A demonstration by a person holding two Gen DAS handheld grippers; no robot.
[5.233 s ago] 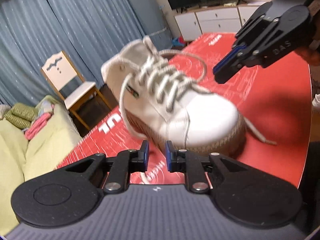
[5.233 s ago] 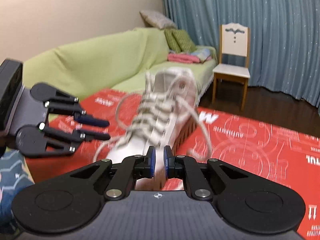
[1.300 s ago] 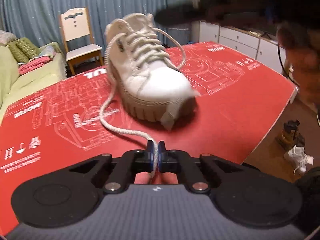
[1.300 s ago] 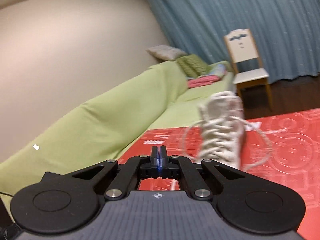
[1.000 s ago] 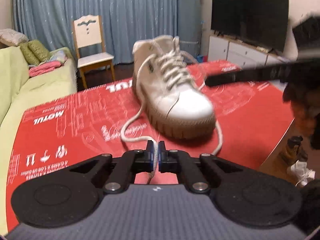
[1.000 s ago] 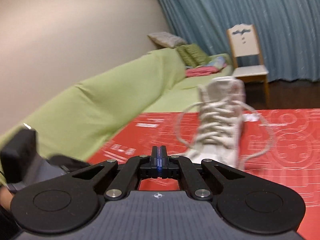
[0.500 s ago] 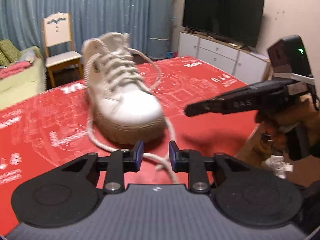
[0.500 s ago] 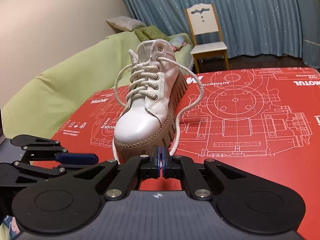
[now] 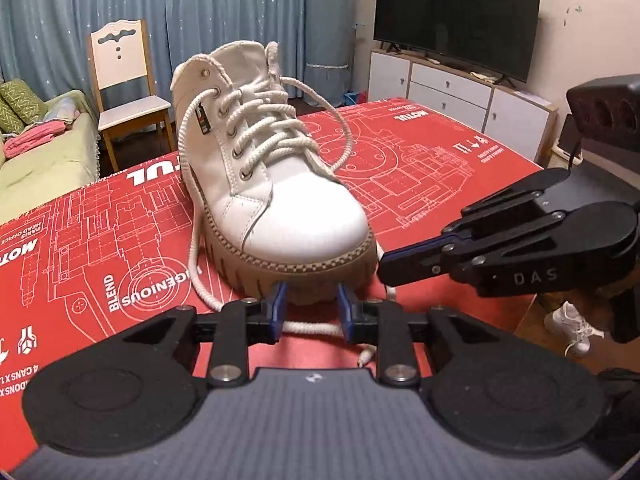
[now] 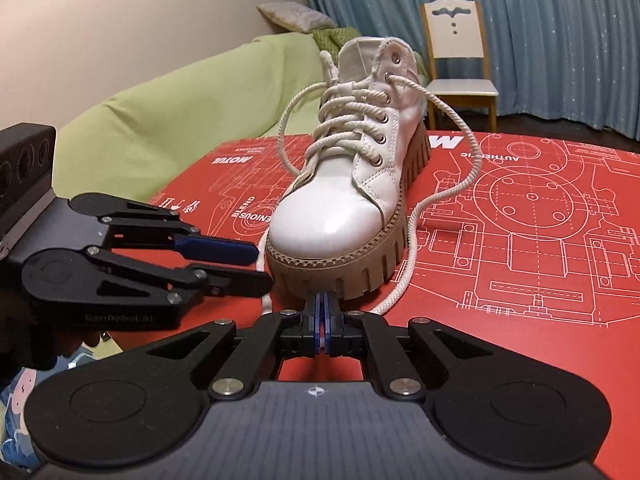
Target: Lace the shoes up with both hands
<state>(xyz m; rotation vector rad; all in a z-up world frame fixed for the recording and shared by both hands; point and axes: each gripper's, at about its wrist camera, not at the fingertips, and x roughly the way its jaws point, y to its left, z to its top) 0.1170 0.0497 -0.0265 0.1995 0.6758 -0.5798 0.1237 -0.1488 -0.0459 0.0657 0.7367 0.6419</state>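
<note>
A white high-top shoe (image 9: 288, 200) with a tan lugged sole stands on the red printed table top (image 9: 440, 184), toe toward me. My left gripper (image 9: 311, 309) is open just in front of the toe. One cream lace (image 9: 308, 326) lies loose across the gap between its pads, its tip on the table. My right gripper (image 10: 322, 314) sits low at the toe of the shoe (image 10: 336, 216), jaws almost together with a pale sliver between the pads. The other lace (image 10: 404, 272) runs down to it. Each view shows the other gripper: the right gripper (image 9: 384, 274), the left gripper (image 10: 261, 268).
The table's near edge runs just behind both grippers. A white chair (image 9: 120, 92) and a green sofa (image 10: 168, 128) stand beyond the table. A TV on a white cabinet (image 9: 460, 84) is at the right. Small shoes (image 9: 576, 328) lie on the floor.
The left jaws opened and let the lace drop between them. Both grippers came down and closer to the shoe's toe. The right jaws stayed nearly together.
</note>
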